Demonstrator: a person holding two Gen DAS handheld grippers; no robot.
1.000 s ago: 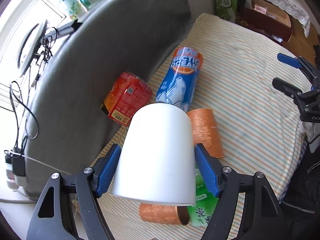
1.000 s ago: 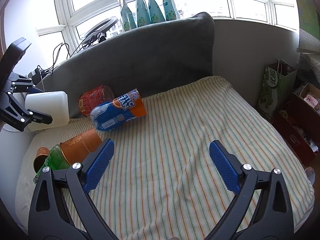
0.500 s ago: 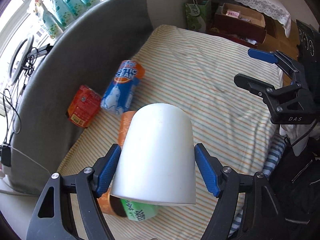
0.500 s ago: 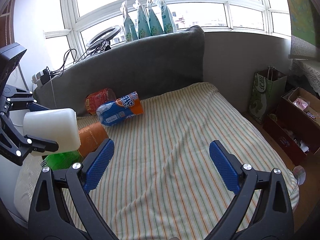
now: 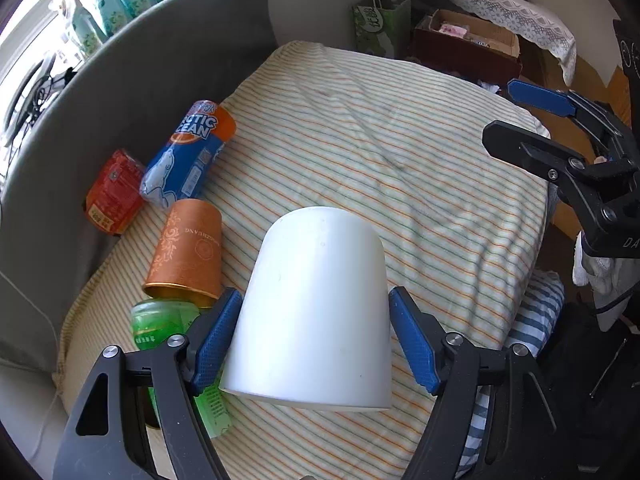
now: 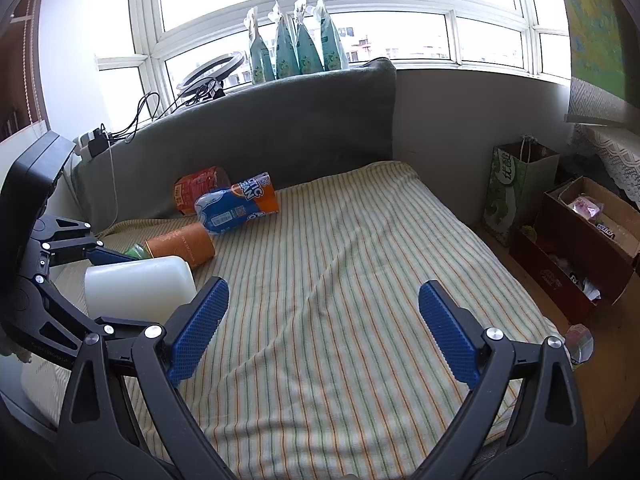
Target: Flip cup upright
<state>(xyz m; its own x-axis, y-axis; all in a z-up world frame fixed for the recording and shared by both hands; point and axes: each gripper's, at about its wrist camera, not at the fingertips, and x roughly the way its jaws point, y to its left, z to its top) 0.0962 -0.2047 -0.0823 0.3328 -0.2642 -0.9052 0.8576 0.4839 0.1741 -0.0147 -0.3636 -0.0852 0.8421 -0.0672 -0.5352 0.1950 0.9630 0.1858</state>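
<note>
My left gripper (image 5: 316, 336) is shut on a plain white cup (image 5: 316, 308), gripping its sides near the rim. The cup's closed base points away from the camera and its open mouth faces the camera. In the right wrist view the white cup (image 6: 138, 288) lies on its side in the air at the left, held above the striped bed cover (image 6: 340, 280) by the left gripper (image 6: 100, 256). My right gripper (image 6: 320, 328) is open and empty over the middle of the bed; it also shows at the right of the left wrist view (image 5: 520, 116).
On the bed by the grey headboard (image 5: 132, 80) lie an orange paper cup (image 5: 188, 252), a green bottle (image 5: 168, 328), a blue snack tube (image 5: 188, 152) and a red packet (image 5: 114, 192). A green bag (image 6: 508, 188) and open boxes (image 6: 592, 236) stand on the floor at the right.
My left gripper has carried the white cup to the right and lower, over the bed. The right gripper has stayed open and nearly still.
</note>
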